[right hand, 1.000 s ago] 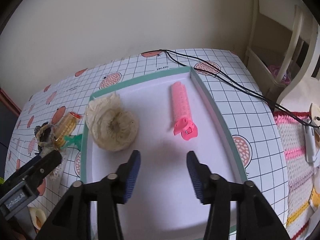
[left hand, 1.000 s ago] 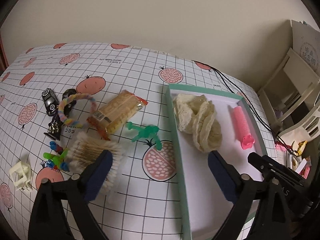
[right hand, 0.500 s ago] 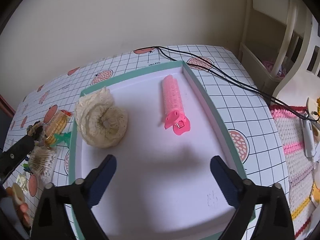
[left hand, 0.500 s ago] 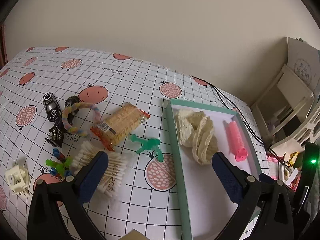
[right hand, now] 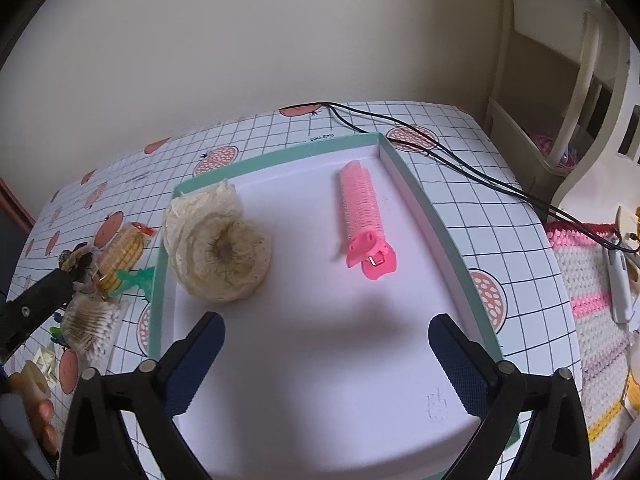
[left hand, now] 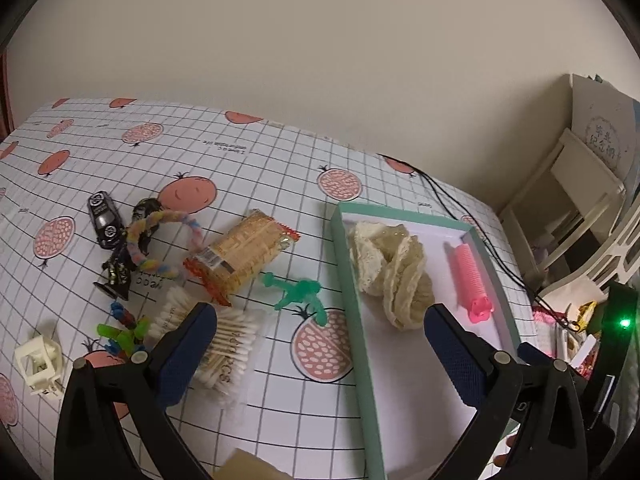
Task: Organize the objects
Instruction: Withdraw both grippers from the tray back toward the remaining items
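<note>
Right wrist view: green-rimmed tray (right hand: 424, 208) holds a cream lace bundle (right hand: 218, 250) at its left and a pink hair roller (right hand: 362, 216) at its right. Both the right gripper (right hand: 326, 344) and left gripper (left hand: 320, 332) are spread, empty. Cotton swabs pack (left hand: 224, 346) on the cloth reads "PCS".

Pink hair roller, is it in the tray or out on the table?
In. The roller lies flat on the tray's white floor near its right wall, apart from the cream lace bundle.

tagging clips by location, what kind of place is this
Probably a home room, perhaps a bedroom or living space: a table under a fruit-print cloth, a cream shelf unit against the wall, and a crocheted mat beside the table.
</note>
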The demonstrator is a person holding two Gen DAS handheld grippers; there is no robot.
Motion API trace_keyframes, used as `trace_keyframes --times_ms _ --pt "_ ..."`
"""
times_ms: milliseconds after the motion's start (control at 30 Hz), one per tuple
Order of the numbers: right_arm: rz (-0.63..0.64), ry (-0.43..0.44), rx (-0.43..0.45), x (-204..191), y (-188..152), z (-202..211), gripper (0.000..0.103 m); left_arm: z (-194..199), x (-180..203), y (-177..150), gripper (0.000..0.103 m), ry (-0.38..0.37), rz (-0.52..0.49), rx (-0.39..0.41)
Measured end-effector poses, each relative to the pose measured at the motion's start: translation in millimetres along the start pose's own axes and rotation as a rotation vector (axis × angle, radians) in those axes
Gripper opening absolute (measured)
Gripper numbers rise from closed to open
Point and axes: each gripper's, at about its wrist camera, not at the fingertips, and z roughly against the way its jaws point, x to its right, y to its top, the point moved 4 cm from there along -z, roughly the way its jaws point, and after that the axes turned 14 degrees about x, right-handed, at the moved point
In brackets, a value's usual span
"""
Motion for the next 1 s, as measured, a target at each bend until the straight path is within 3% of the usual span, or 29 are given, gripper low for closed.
trace_keyframes --times_ms 233,533,767,1000 --pt "0.014 0.008 0.025 -11 5 5 0.103 6 -8 3 0.103 0.042 -0.032 -0.017" --pt "0.055 0.086 0.072 -53 18 21 0.103 32 -40 20 0.103 0.129 -0.078 0.037" --pt "0.107 0.208 0.088 -111 21 32 0.103 51 -97 29 0.103 0.225 0.02 0.066" --pt "0.153 0.283 0.057 -161 8 27 0.103 65 -164 25 0.103 0.325 0.152 0.046"
